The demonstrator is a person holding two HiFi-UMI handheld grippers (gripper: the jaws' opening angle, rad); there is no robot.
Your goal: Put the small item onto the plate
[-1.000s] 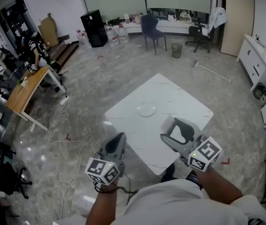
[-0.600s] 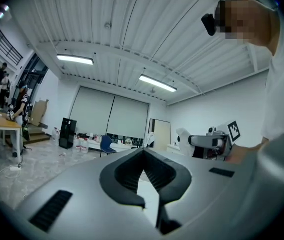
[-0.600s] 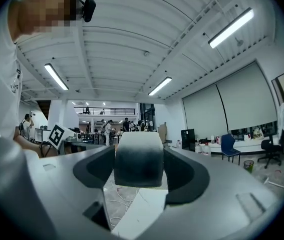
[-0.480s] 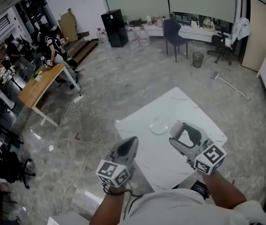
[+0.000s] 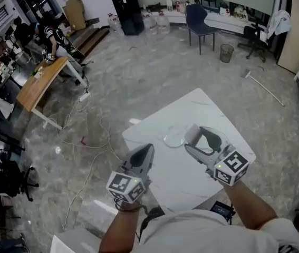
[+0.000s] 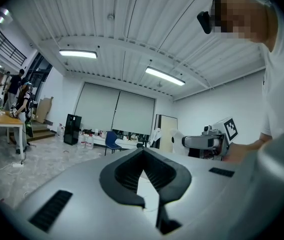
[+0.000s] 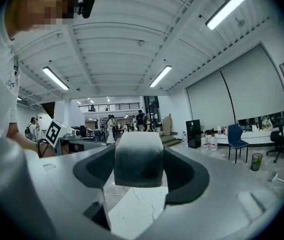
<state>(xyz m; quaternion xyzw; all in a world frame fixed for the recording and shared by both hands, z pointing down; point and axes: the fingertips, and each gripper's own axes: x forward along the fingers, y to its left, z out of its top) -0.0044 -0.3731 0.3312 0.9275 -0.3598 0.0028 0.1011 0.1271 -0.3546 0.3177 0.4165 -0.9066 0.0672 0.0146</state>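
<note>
White marble desk (image 5: pixel 202 107) on grey floor (image 5: pixel 138 73), w/ cables (image 5: pixel 94 146) trailing off to its left. Further back: blue chair (image 5: pixel 199 17), bin (image 5: pixel 226 52), water bottles (image 5: pixel 157 21), black cabinet (image 5: pixel 126 7). Far left, a wooden desk (image 5: pixel 38 83) w/ people (image 5: pixel 51 33) by it. Clear plate (image 5: pixel 173 139) lies near the white desk's middle. Right gripper (image 5: pixel 195 141): fingers clamped on the small item (image 7: pixel 137 156), pale on top and dark lower down, held over the desk just right of the plate; height above it can't be judged. Left gripper (image 5: pixel 144 151): fingers closed tip to tip w/ nothing btwn, over the desk's near-left edge, apart from plate and item.
</note>
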